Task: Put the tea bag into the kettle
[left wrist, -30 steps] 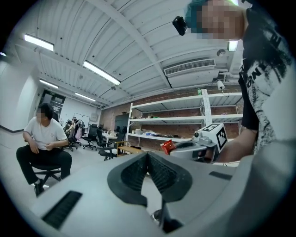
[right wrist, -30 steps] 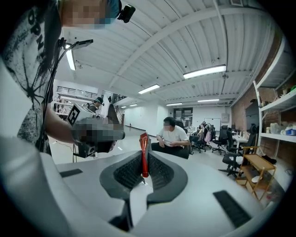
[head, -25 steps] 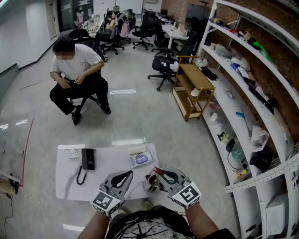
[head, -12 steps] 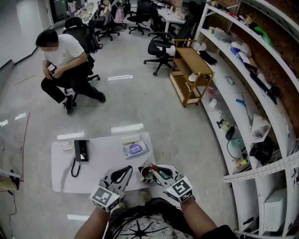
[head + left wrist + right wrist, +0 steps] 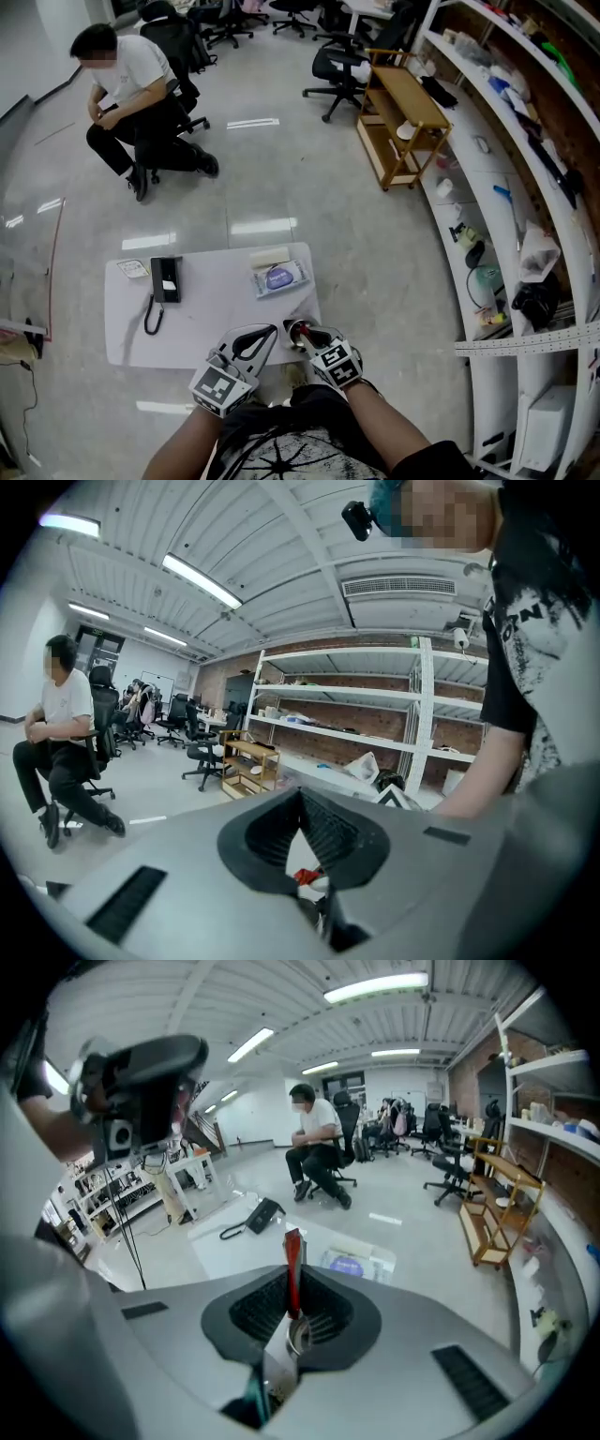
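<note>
Pinching the red tea bag (image 5: 293,1262) edge-on between the nearly closed pads of the right claw (image 5: 293,1286), just beside the kettle (image 5: 293,331) at the bench's (image 5: 206,314) near corner. Probably handling as light, thin, floppy and tearable; best gripping gently across its flat faces. Holding the left claw (image 5: 301,797) closed on nothing.

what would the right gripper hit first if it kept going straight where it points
Probably the kettle: its metal rim shows just past the right gripper, which is shut on the red tea bag. Depth is unclear.
</note>
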`<state>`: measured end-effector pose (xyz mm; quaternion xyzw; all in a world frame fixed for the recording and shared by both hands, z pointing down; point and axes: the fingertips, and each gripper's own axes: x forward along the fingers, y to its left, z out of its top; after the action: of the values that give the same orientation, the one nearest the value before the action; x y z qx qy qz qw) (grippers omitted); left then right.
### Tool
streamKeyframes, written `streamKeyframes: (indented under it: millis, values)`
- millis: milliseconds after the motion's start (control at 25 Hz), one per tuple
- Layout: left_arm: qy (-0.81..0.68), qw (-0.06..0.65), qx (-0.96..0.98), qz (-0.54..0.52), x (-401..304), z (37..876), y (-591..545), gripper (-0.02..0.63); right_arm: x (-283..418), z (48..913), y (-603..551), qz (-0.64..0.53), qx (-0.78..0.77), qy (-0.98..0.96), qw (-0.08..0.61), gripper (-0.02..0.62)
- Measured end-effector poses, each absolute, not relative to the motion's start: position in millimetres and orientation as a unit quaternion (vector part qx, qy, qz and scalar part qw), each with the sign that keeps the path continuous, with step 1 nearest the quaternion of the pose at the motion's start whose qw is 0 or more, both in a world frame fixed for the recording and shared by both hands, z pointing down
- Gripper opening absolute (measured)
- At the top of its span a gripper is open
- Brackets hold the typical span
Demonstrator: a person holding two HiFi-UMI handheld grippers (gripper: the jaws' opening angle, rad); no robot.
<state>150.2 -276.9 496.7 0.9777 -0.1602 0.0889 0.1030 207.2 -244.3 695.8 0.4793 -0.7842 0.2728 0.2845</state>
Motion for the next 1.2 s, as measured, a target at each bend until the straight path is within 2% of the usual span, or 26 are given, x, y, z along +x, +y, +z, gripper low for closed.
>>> streamKeyframes:
  millis: [400, 1200]
  values:
    - [-0.157, 0.099, 0.976, 0.11, 145, 514, -284, 0.008, 213, 799, -239, 0.334, 0.426, -0.721, 0.433, 0.037]
    - [-0.181, 0.12, 0.967, 0.133, 130, 531, -295, 0.008, 217, 849, -240, 0.367, 0.379, -0.675, 0.517, 0.037]
